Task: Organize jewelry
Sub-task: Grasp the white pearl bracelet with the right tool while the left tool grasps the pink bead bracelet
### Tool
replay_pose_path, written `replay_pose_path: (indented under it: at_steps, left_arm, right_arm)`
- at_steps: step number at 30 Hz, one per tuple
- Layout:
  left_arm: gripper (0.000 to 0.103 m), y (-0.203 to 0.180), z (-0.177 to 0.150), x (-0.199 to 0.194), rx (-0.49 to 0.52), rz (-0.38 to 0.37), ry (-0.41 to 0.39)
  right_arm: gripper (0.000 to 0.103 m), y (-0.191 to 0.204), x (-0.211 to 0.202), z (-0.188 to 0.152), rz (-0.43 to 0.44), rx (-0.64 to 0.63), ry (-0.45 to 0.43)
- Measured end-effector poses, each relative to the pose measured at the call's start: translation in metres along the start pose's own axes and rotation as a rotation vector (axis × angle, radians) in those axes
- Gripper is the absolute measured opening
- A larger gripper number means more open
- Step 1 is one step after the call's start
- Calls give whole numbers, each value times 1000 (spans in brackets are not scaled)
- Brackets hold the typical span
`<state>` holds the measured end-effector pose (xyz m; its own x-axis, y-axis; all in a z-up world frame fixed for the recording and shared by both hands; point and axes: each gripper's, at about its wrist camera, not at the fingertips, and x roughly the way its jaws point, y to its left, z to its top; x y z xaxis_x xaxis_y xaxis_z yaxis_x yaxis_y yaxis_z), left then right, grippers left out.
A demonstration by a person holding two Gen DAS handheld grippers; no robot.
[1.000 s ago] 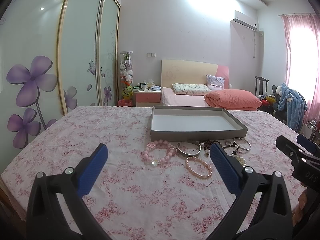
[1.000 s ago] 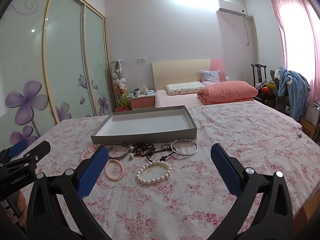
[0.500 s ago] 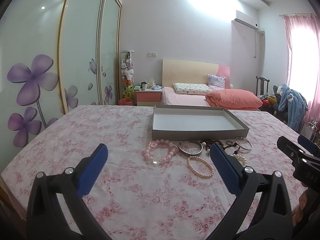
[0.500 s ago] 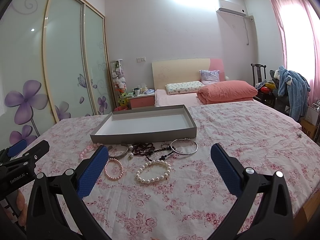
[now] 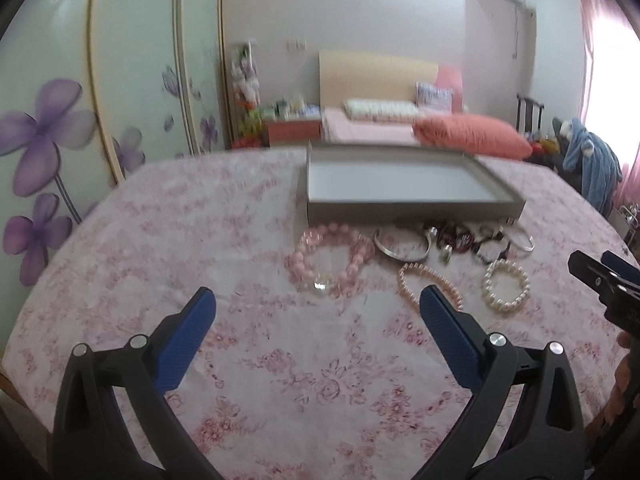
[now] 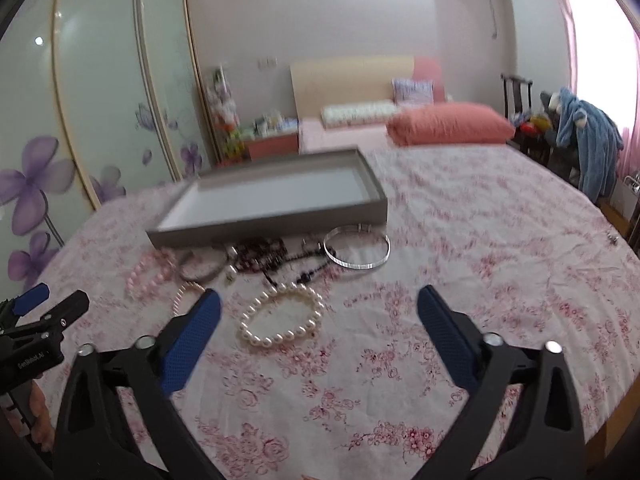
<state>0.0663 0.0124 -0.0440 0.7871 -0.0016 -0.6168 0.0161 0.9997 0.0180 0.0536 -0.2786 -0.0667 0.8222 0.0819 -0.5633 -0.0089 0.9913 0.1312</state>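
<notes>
a: what is the table like?

b: it has a cloth (image 6: 460,240) with pink flowers. behind it are a bed (image 6: 400,120) and doors (image 5: 80,92) with purple flowers.

a: and the jewelry?

b: it lies in front of a flat grey tray (image 6: 280,220). round white pearl beads (image 6: 282,320), chunky pink beads (image 5: 332,256), a thin shiny ring (image 6: 356,248). the dark beads (image 6: 272,260) are a blurry tangle.

a: the grabbers?

b: the left gripper (image 5: 318,320) has its fingers wide apart, holding nothing. the right gripper (image 6: 320,312) is closing over the cloth, nothing between.
</notes>
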Motion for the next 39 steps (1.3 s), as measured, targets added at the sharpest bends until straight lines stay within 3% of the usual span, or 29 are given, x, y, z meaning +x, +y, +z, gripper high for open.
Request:
replay_pose_path:
  at_steps: [1, 3, 6, 10, 13, 18, 30, 33, 39]
  left_arm:
    - [99, 1, 2, 7, 2, 2, 24]
    - [99, 4, 5, 19, 5, -2, 61]
    - [99, 7, 10, 33, 10, 3, 99]
    - [99, 8, 18, 46, 27, 20, 129]
    - [99, 10, 25, 52, 33, 29, 131]
    - [93, 16, 34, 66, 21, 52, 146]
    - [57, 21, 38, 110, 2, 54, 239]
    - [43, 22, 33, 116, 0, 49, 262]
    - [33, 21, 33, 117, -12, 23, 256]
  right_arm:
    - [85, 0, 8, 1, -2, -1, 36]
    - [66, -2, 22, 2, -9, 10, 96]
    - [48, -6, 42, 1, 8, 33, 182]
    - [37, -1, 63, -2, 25, 12, 259]
    - [33, 4, 71, -2, 10, -10, 275]
    - [15, 13, 72, -7, -39, -77, 278]
    - [11, 11, 64, -14, -17, -84, 272]
    - [11, 9, 68, -8, -15, -78, 275]
    - [11, 9, 69, -6, -14, -74, 276]
